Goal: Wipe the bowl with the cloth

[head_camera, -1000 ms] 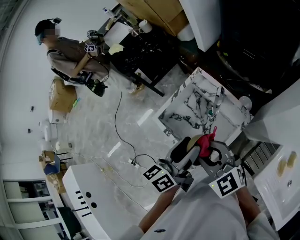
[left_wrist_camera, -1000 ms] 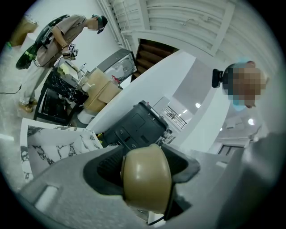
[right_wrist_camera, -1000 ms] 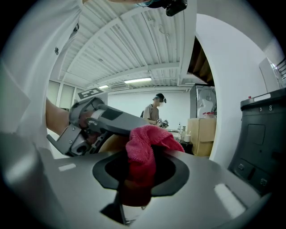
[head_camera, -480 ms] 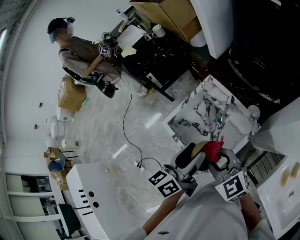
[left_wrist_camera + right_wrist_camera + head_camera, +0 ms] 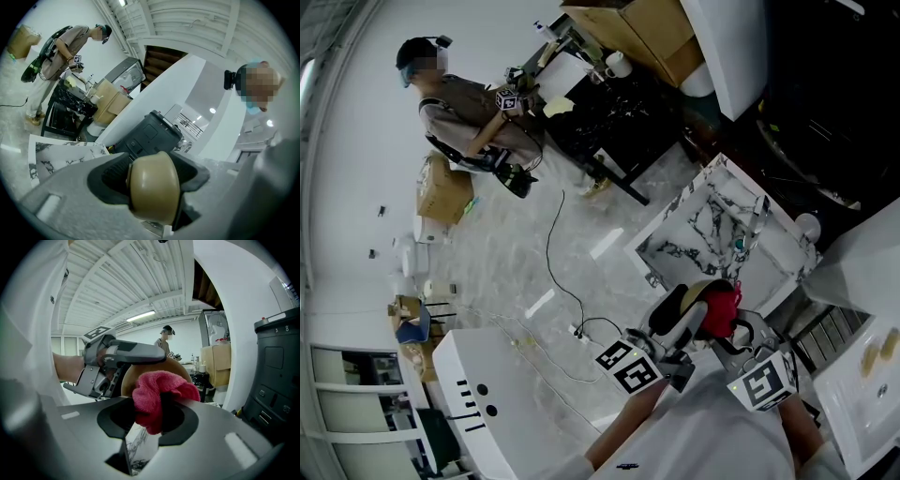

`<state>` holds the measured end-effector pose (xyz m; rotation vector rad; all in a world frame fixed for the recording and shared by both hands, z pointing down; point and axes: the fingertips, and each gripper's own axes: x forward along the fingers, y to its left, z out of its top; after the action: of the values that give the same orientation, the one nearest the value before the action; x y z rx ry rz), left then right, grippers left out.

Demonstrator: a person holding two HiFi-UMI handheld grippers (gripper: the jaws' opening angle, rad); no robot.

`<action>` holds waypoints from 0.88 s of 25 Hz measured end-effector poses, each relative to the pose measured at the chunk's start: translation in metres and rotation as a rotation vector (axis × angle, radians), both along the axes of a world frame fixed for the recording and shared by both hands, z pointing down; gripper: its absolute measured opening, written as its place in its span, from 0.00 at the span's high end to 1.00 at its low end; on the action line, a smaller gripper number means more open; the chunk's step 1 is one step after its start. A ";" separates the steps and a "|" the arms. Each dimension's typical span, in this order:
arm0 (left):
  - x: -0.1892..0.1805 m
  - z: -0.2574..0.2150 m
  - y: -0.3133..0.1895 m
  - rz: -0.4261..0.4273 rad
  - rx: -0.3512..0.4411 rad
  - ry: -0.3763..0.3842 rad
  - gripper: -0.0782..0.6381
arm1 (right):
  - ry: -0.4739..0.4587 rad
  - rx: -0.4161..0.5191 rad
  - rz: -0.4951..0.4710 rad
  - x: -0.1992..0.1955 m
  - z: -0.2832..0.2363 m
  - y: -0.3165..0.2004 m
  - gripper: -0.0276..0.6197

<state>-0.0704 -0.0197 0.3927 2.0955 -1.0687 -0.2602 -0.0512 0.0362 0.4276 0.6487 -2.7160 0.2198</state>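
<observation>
Pale marbled floor (image 5: 516,272), open workshop room; work is held in mid-air close to the body, over no surface.

Nearest: left gripper (image 5: 680,314) pinching the tan bowl (image 5: 153,191) at its rim, jaws closed on it, bowl turned on edge; right gripper (image 5: 733,325) clamped on a bunched red cloth (image 5: 159,397); cloth touches the bowl's face, inner or outer side not clear.

Beyond: marble-patterned table (image 5: 712,220); black cable (image 5: 555,246) on the floor; far off, another person (image 5: 464,112) at a dark bench (image 5: 600,103).

Judgement: wiping step in hand, cloth on bowl. Next move calls for rubbing the cloth round the surface with moderate pressure; the left grip is at the rim only, so the bowl could twist.
</observation>
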 end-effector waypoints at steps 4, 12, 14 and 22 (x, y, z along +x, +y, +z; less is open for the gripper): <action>0.001 0.003 0.000 0.002 -0.006 0.008 0.51 | -0.043 -0.017 -0.036 -0.004 -0.002 0.005 0.77; 0.014 0.014 0.006 0.070 -0.037 0.013 0.51 | -0.048 0.029 -0.093 -0.009 -0.010 0.006 0.77; 0.015 0.013 0.007 0.073 -0.035 0.011 0.51 | -0.064 0.049 -0.076 -0.010 -0.012 0.002 0.77; 0.013 0.007 0.009 0.078 -0.004 -0.017 0.51 | -0.006 0.125 0.012 -0.009 -0.013 -0.017 0.77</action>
<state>-0.0573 -0.0106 0.3997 2.1342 -0.9935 -0.2024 -0.0597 0.0194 0.4148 0.7000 -2.7490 0.0552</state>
